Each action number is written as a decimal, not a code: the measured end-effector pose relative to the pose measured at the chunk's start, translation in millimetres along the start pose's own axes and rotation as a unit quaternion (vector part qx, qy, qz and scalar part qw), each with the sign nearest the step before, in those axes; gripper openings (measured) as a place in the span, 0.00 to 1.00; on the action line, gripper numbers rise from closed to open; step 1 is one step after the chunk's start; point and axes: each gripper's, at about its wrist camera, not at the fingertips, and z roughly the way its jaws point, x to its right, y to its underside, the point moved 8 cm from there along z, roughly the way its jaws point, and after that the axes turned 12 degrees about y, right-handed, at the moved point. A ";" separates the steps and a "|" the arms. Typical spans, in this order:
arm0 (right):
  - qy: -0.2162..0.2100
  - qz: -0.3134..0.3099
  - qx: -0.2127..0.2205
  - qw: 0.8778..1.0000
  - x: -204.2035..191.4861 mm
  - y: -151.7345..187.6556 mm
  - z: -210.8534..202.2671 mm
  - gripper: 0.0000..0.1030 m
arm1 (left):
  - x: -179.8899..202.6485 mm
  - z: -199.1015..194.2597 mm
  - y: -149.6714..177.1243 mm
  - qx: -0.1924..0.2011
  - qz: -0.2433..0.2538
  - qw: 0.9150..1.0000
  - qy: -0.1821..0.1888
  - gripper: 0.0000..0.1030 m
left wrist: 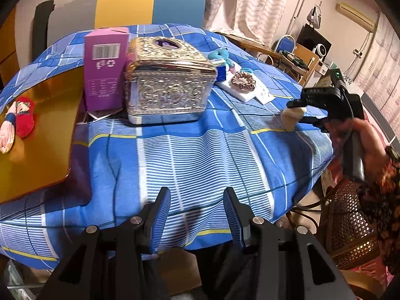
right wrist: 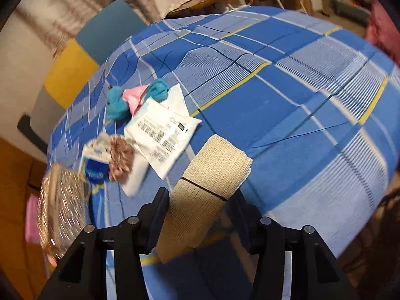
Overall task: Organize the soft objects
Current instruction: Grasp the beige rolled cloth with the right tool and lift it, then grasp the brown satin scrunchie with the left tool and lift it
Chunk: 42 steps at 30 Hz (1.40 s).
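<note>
Closest thing up front is the beige bandage roll [right wrist: 200,195], sitting right between the fingers of the right gripper [right wrist: 200,207], and the jaws look clamped on both its sides (the left wrist view shows it pinched too, just above the cloth). Beyond its tip, off to the left, there's a white printed packet [right wrist: 162,135], a brown scrunchie [right wrist: 121,157] touching a small blue-and-white box [right wrist: 95,167], and further out a teal plush toy [right wrist: 116,105] with a pink bit beside it.

The left gripper [left wrist: 197,217] is holding nothing, jaws partly apart over the blue checked tablecloth [left wrist: 200,155]. Straight ahead of it is an ornate silver box [left wrist: 170,85], with a purple carton [left wrist: 105,70] touching its left side. Far left of that gripper, a gold tray [left wrist: 42,150] carries a red and pink knitted thing [left wrist: 17,122].
</note>
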 end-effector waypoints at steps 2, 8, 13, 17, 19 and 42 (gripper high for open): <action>0.011 -0.032 0.007 0.999 1.4 3.1 -4.6 0.50 | 6.5 3.7 -4.8 -0.001 0.006 1.000 0.004 0.43; 0.025 -0.093 -0.001 0.995 0.7 9.5 3.5 0.52 | 28.4 9.9 -24.8 0.005 0.032 0.999 0.006 0.43; 0.034 -0.141 -0.016 0.989 -5.6 6.0 14.1 0.41 | 43.9 13.7 -40.3 0.007 0.048 0.999 0.005 0.43; 0.011 -0.170 -0.028 0.985 -5.8 0.8 14.2 0.34 | 51.9 24.0 -52.9 0.003 0.052 0.999 0.009 0.43; 0.000 -0.180 -0.028 0.983 0.1 -2.4 13.3 0.33 | 58.4 35.7 -61.1 -0.007 0.050 0.998 0.023 0.43; -0.045 -0.172 -0.051 0.983 -3.7 0.9 16.7 0.33 | 82.9 205.3 -193.6 -0.035 0.065 0.996 -0.057 0.69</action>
